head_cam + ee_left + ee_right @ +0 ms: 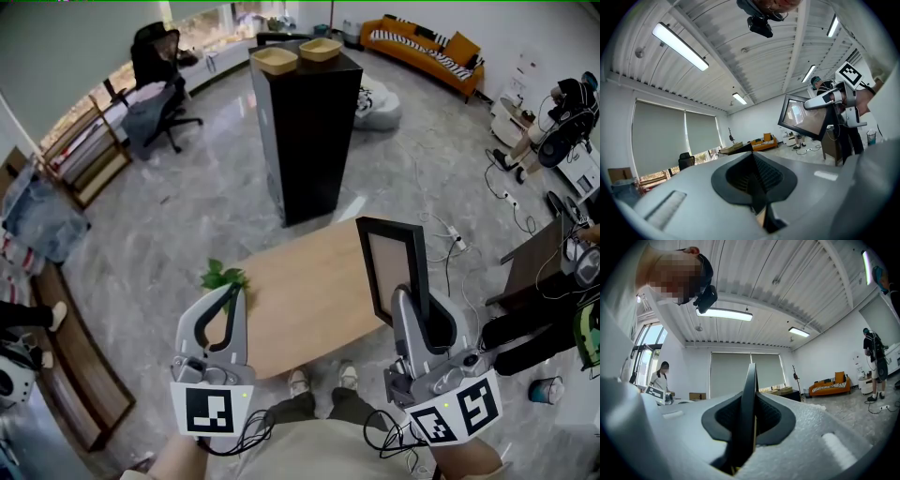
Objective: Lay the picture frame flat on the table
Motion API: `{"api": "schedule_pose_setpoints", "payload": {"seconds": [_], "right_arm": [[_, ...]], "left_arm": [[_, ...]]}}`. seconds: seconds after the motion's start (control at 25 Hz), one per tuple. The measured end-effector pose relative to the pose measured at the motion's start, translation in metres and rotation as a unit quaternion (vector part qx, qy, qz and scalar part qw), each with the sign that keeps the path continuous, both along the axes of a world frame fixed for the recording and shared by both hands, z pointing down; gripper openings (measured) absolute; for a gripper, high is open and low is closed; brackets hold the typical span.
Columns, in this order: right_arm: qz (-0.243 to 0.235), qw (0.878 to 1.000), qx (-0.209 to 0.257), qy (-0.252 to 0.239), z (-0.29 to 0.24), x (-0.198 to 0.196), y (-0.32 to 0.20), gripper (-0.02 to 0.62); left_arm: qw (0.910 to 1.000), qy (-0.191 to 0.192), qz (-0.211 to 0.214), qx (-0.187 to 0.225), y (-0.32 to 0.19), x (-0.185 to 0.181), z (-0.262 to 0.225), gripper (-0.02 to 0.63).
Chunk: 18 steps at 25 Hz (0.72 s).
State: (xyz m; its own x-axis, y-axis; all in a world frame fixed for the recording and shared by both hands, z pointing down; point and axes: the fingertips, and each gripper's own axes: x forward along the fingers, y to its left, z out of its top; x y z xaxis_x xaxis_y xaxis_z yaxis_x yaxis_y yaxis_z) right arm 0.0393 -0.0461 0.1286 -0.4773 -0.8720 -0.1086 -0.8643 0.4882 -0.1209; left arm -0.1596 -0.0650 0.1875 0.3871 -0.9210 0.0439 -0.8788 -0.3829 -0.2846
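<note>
Now the right gripper [419,314] clamps its fingers on the lower edge of the black picture frame [394,261], which rises upright from them over the wooden table [300,300], while the left gripper [232,295], fingers pressed together on nothing, hovers well apart.

Two wooden bowls [275,61] sit on a tall black cabinet [305,141].

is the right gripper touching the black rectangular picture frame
Touching. The right gripper view shows the black rectangular picture frame's thin edge standing between the right gripper's jaws, with both dark pads pressed against it.
</note>
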Motion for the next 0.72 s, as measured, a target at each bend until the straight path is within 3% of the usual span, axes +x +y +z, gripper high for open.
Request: {"api": "schedule_pose_setpoints", "payload": {"seconds": [0.36,0.72], "right_arm": [[-0.023,1.000,-0.018,-0.003,0.008,0.014,-0.034,0.058],[-0.024,0.997,-0.073,0.008,0.058,0.028,-0.069,0.058]], "left_arm": [[0.9997,-0.003,-0.022,-0.011,-0.023,0.014,0.005,0.020],[0.9994,0.000,-0.014,-0.030,-0.057,0.037,0.038,0.020]]}}
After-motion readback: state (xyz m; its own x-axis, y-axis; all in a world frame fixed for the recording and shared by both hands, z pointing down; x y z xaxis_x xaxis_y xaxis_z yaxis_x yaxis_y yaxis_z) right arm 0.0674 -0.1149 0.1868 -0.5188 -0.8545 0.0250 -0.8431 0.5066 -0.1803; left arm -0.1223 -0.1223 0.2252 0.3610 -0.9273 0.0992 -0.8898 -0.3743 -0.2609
